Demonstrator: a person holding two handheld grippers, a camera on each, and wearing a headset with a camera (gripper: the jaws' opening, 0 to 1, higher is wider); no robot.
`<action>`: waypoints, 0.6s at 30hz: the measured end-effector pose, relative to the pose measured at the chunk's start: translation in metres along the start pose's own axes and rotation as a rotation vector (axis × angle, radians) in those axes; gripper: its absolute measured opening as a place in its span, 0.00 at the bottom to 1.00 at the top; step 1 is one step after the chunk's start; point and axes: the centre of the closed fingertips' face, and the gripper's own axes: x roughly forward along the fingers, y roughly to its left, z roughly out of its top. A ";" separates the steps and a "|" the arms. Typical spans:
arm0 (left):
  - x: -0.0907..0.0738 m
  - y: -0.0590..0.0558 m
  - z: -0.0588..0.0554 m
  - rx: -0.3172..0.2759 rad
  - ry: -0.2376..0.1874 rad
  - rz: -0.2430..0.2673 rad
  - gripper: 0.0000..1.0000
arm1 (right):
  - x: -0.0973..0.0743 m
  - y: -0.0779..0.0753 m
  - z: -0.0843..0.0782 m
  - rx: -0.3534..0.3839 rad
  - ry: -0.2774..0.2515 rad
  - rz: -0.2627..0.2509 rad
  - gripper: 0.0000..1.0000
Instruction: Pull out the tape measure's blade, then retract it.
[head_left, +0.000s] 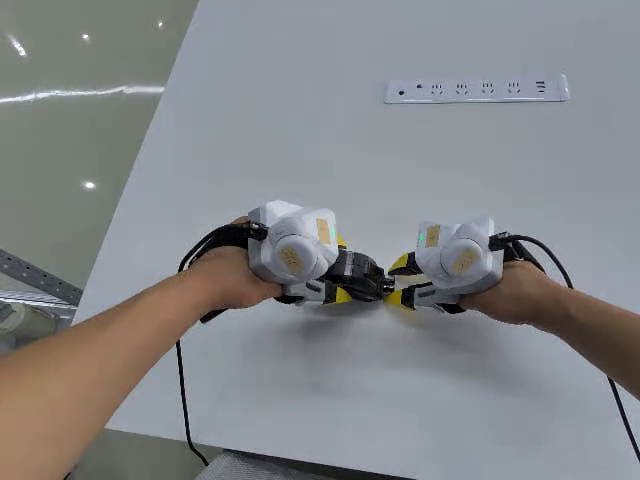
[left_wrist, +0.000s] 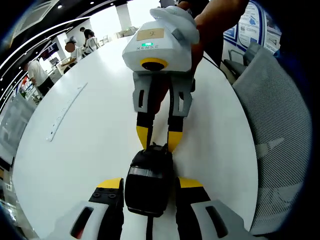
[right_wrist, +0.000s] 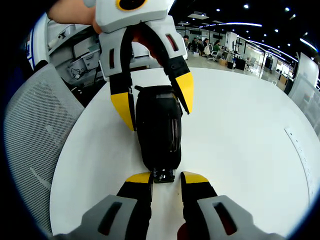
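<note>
Left gripper (left_wrist: 150, 183): clamped on tape measure (right_wrist: 157, 125), table's (head_left: 300, 120) front edge.
Right gripper (right_wrist: 167, 178): jaws narrow around hook (right_wrist: 163, 175), grip unclear.
Far edge: power strip (head_left: 477, 90).

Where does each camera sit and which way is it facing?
Head view: on the headset, looking forward and down at the white table; left hand, right hand and forearms show.
Left gripper view: on the left gripper, looking along its jaws, clamped on the black tape measure, toward the right gripper and the hand holding it.
Right gripper view: on the right gripper, facing back; its jaws flank the blade's hook.
Shared: the two gripper views face each other across the tape measure.
</note>
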 end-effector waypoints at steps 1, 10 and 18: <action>0.000 0.000 0.000 0.002 0.000 -0.002 0.35 | 0.000 0.000 0.000 -0.001 0.000 0.001 0.19; 0.000 0.002 0.001 0.026 0.016 -0.015 0.32 | 0.001 0.004 0.000 -0.034 0.003 0.011 0.14; 0.000 0.001 0.001 0.022 0.027 -0.026 0.31 | 0.001 0.003 0.000 -0.042 0.011 0.009 0.13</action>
